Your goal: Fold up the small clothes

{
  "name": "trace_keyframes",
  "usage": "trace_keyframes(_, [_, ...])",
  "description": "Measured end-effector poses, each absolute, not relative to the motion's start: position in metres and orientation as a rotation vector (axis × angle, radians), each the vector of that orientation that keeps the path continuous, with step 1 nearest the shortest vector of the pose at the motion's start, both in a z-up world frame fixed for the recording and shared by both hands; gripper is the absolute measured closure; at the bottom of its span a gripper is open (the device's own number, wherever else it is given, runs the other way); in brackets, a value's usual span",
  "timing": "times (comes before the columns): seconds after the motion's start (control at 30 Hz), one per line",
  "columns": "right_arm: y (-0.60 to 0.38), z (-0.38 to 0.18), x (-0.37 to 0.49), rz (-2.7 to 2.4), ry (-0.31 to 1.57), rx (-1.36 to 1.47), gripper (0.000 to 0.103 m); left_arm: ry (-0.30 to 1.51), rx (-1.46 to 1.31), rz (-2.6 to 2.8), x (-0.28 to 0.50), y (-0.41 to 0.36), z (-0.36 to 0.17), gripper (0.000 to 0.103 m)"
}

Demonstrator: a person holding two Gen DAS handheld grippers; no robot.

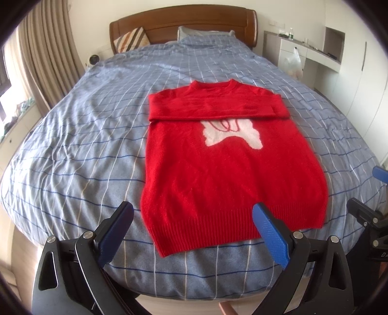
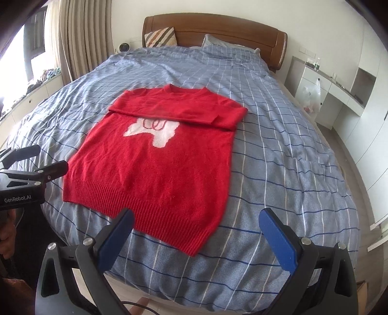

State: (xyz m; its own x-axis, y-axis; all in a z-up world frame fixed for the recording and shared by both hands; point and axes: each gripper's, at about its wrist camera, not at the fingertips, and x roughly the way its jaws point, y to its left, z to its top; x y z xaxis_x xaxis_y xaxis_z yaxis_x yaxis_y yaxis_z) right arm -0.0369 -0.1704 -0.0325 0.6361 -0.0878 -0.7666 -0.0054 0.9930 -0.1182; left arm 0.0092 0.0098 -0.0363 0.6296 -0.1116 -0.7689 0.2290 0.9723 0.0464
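Blue-padded fingers of the left gripper (image 1: 192, 219) stand spread wide and hold nothing; the right-hand pad (image 1: 270, 233) lies over the ribbed hem of the red sweater (image 1: 232, 174), though contact cannot be confirmed; the left-hand pad sits off the garment, above bare cover. Fingers of the right gripper (image 2: 196, 226) are likewise spread wide and empty; the left-hand pad (image 2: 116, 238) overlaps the near hem edge, the other hangs over the cover, well clear of the knit.

Bed (image 1: 72, 145): blue checked cover, wrinkled, with open room on every side of the sweater; more room toward the left side in the left wrist view; the near edge of the mattress falls just below the hem.

Sweater (image 2: 155, 157): lies flat, face up, collar toward the headboard (image 1: 184, 21); both sleeves are folded across the chest, forming a straight band that hides the upper part of the white motif (image 1: 231, 134); what the motif depicts is hard to make out.

Pillows (image 2: 162, 36) sit against the headboard; the far one is partly hidden by the cover. Each gripper shows only partly at the edge of the other's view.
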Motion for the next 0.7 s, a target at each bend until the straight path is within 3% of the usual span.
trace_keyframes(0.2, [-0.176, -0.033, -0.037, -0.039, 0.882, -0.099, 0.002, 0.972, -0.105, -0.399, 0.016, 0.021, -0.043, 0.004])
trace_keyframes(0.53, [-0.181, -0.037, -0.038, -0.044, 0.884, -0.081, 0.002, 0.94, 0.033, -0.293, 0.014, 0.014, -0.045, 0.004])
trace_keyframes(0.7, [-0.197, -0.048, -0.038, -0.03, 0.901, -0.011, 0.002, 0.992, 0.028, -0.248, 0.026, 0.046, -0.064, 0.004])
